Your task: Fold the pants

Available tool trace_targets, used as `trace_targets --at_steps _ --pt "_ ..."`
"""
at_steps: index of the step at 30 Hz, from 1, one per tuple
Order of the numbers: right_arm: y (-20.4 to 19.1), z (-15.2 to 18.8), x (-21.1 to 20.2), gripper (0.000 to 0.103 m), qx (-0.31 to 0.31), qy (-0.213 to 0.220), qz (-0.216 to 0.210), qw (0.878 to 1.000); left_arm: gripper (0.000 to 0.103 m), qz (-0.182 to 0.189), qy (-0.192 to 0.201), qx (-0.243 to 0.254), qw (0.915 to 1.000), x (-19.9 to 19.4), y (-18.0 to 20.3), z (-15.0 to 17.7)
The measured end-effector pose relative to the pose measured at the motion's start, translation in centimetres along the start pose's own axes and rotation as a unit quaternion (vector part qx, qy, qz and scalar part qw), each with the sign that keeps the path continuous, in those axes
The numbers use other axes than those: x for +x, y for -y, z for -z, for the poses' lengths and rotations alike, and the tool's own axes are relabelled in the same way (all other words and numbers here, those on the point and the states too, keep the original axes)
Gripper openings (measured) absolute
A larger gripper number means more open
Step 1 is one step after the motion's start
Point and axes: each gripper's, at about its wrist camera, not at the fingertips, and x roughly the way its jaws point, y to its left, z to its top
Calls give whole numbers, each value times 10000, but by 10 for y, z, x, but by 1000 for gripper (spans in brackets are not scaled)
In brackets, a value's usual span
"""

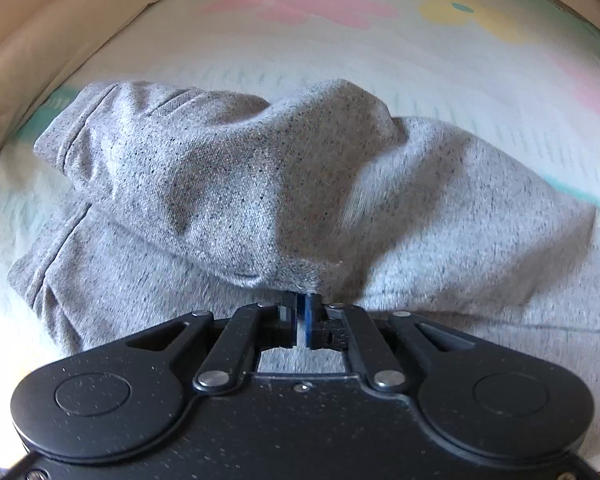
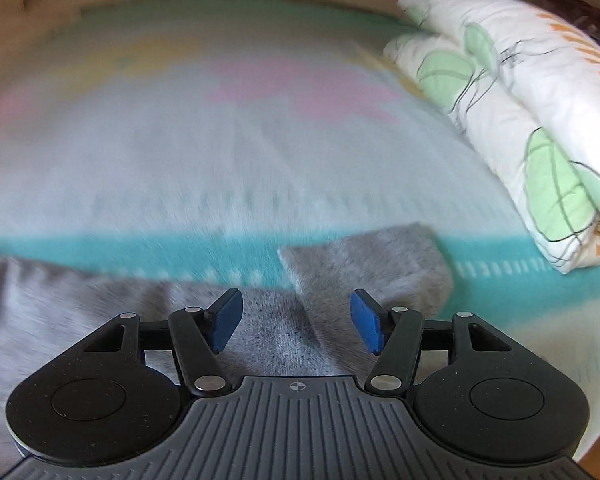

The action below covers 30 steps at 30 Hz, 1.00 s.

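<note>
Pants (image 1: 228,168) sit pinched in left gripper (image 1: 302,310), below spread right fingers (image 2: 225,322).

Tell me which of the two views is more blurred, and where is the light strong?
The right wrist view is more blurred: the blanket smears, while the right hand-held gripper stays sharp. The left wrist view is mostly sharp on the grey pants, with blur at right and overexposed brightness at the lower left edge.

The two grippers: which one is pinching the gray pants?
The left gripper. Its blue pads are squeezed together on a fold of the gray pants. The right gripper hangs over the pants wide open, pinching nothing.
</note>
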Motion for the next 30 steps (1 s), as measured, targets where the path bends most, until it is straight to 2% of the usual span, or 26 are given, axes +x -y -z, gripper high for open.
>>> trace_targets --at_steps 2,4,5,6,7,8,10,12,14,17,20,24,26,29,30 --pt "1 7 8 55 3 -78 182 9998 14 59 -15 -74 10000 3 -3 -6" --pt "7 9 4 37 229 2 91 9997 22 134 -23 -184 9997 6 -7 -10" --pt "10 7 3 18 305 -40 65 9995 24 180 -22 -242 9995 6 -10 -11" --pt "14 6 0 10 346 -35 13 9994 26 218 -21 -289 9993 8 -12 -15" --pt "20 4 -4 10 453 23 -91 9989 29 246 -13 -322 9992 8 -16 -16" --pt "28 1 -12 5 661 88 -208 9976 31 264 -5 -355 9990 9 -17 -18" --pt "50 0 -24 5 1123 209 -407 9926 38 277 10 -426 9987 12 -19 -22" --pt "78 2 -40 4 1627 362 -506 9847 40 285 16 -521 9982 15 -16 -20" --pt "107 8 -56 4 2039 448 -453 9769 41 308 13 -620 9976 17 -17 -23" --pt "142 22 -75 4 2445 508 -289 9679 49 379 17 -728 9966 18 -19 -27" --pt "159 38 -80 4 2595 364 -108 9650 53 410 50 -796 9960 18 -20 -30" --pt "163 54 -76 4 2871 223 -226 9574 61 493 50 -886 9948 21 -16 -28" --pt "162 56 -75 4 2941 209 -288 9551 62 464 26 -909 9948 25 -15 -30" --pt "172 57 -66 4 3326 118 -612 9410 60 460 33 -1052 9934 28 -13 -35" --pt "176 59 -64 4 3485 77 -678 9348 51 496 18 -1117 9925 29 -14 -36"
